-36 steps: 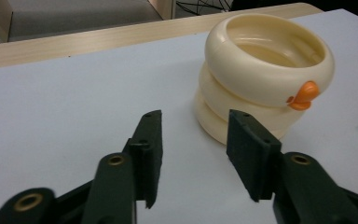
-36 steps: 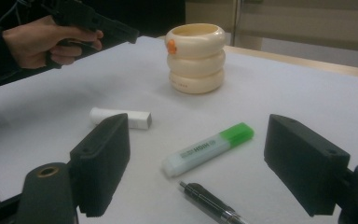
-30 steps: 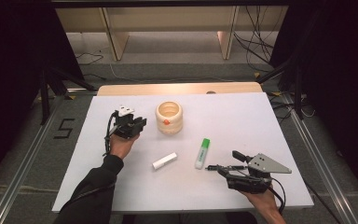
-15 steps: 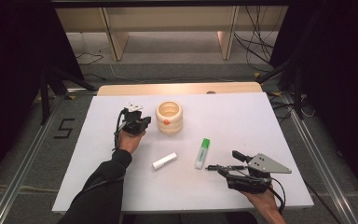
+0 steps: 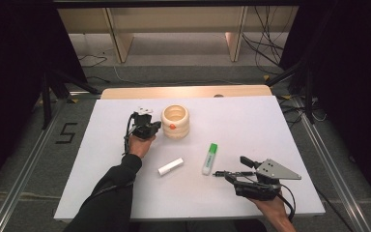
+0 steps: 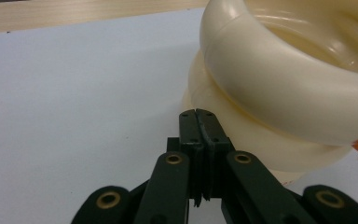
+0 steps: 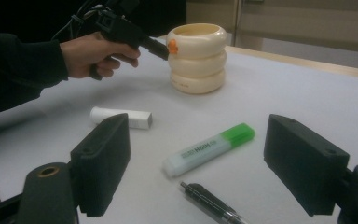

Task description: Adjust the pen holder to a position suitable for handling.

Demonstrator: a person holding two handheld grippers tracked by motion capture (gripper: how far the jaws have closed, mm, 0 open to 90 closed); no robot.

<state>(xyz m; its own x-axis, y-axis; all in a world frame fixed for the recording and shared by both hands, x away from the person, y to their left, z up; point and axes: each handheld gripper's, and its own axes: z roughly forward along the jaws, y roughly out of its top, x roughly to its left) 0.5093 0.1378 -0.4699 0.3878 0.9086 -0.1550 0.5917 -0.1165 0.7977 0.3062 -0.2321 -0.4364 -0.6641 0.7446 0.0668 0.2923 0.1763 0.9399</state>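
Observation:
A cream holder [image 5: 175, 121] made of stacked rings stands upright at the back middle of the white table, with an orange spot [image 7: 172, 45] on its side. My left gripper [image 5: 158, 126] is shut with nothing between its jaws. Its tips [image 6: 198, 115] point at the groove low on the holder [image 6: 279, 88], very near it, and I cannot tell whether they touch. In the right gripper view the left gripper [image 7: 164, 52] reaches the holder [image 7: 196, 58] by the orange spot. My right gripper [image 5: 235, 170] rests open near the front right, its jaws wide apart [image 7: 200, 140].
A green-capped highlighter [image 5: 209, 158] and a dark pen [image 5: 222, 173] lie just ahead of the right gripper. A white tube [image 5: 170, 166] lies left of them. The table's front edge [image 5: 188, 217] runs close behind the right hand.
The left hand has moved right, toward the cream holder, and a little lower. The right gripper has stayed put.

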